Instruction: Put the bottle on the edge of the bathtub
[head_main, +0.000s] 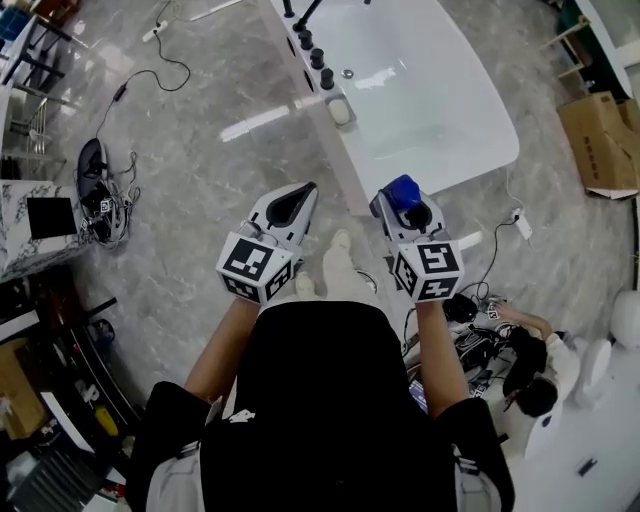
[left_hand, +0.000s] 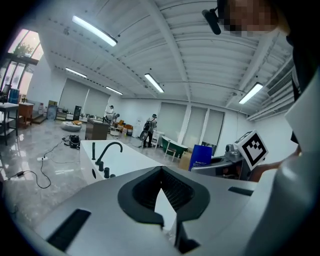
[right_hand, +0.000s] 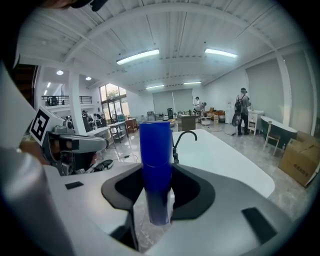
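Observation:
A blue bottle (head_main: 403, 190) stands upright between the jaws of my right gripper (head_main: 407, 203), which is shut on its lower body; in the right gripper view the bottle (right_hand: 156, 165) fills the gap. My left gripper (head_main: 303, 192) is level with it to the left, shut and holding nothing. The white bathtub (head_main: 450, 150) lies just ahead of both grippers, its near end a little beyond the bottle. Through the left gripper view I see the tub (left_hand: 125, 160), the bottle (left_hand: 201, 157) and the right gripper (left_hand: 235, 159) off to the right.
A black faucet (head_main: 305, 15) and knobs (head_main: 318, 58) line the tub's left rim, with a small white dish (head_main: 341, 112) beside them. Cables (head_main: 120, 95) trail over the marble floor at left. A cardboard box (head_main: 600, 140) sits at right, and a person (head_main: 530, 370) crouches at lower right.

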